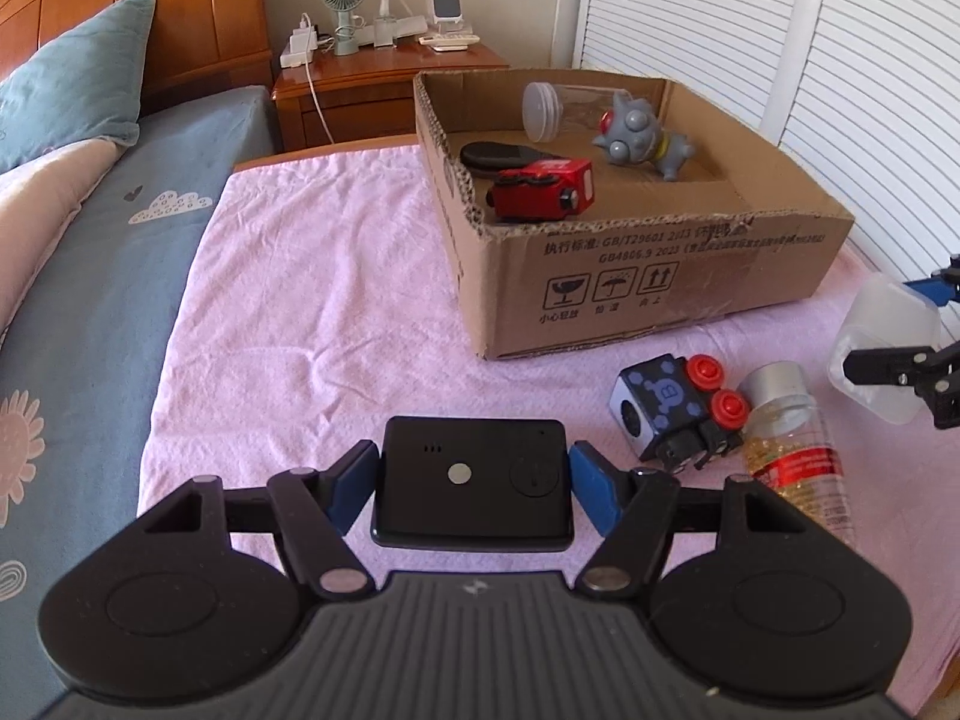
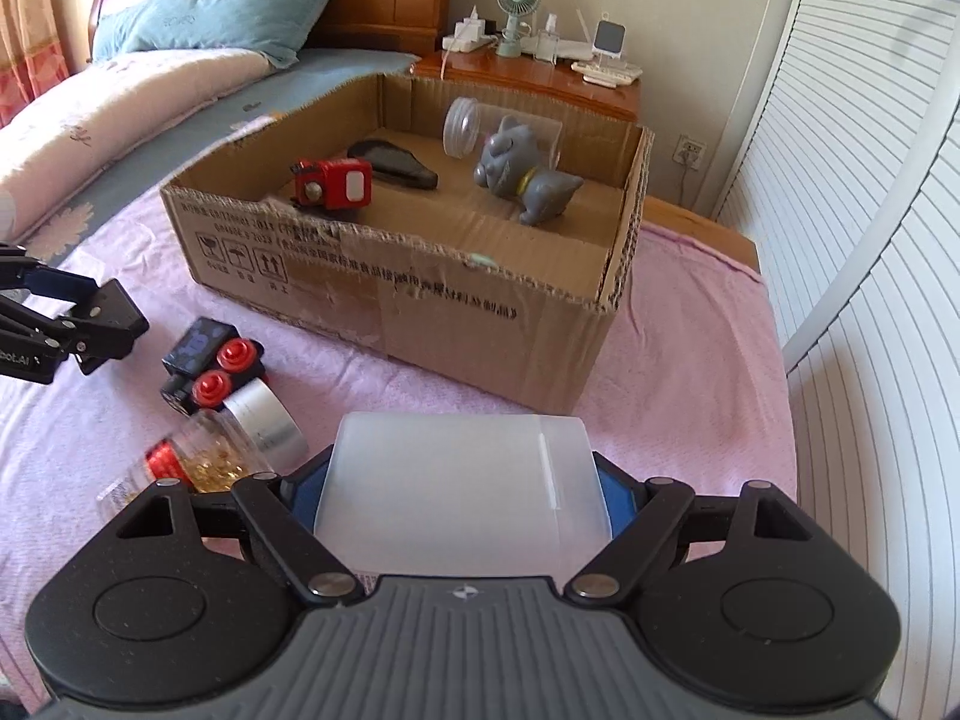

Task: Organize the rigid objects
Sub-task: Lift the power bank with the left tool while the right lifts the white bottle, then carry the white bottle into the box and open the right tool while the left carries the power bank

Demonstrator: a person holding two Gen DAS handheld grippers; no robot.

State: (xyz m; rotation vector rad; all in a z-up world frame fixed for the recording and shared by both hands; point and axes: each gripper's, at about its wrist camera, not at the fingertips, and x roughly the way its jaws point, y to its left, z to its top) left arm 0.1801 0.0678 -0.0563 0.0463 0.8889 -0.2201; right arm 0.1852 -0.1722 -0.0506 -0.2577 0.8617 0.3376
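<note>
My left gripper [image 1: 474, 474] is shut on a flat black device [image 1: 474, 480], held just above the pink blanket. My right gripper [image 2: 459, 492] is shut on a frosted white plastic container [image 2: 459, 486]; it also shows in the left wrist view [image 1: 882, 348]. An open cardboard box [image 1: 660, 276] holds a red toy car [image 1: 543, 189], a grey toy cat [image 1: 636, 138], a clear jar [image 1: 552, 111] and a black oval object [image 1: 501, 153]. On the blanket before the box lie a blue-black toy car with red wheels [image 1: 678, 405] and a clear silver-capped bottle [image 1: 792, 438].
The pink blanket [image 1: 300, 324] covers the bed end. A wooden nightstand [image 1: 384, 78] with a fan and chargers stands behind the box. White louvred doors [image 2: 870, 240] run along the right. Pillows [image 1: 66, 90] lie at the left.
</note>
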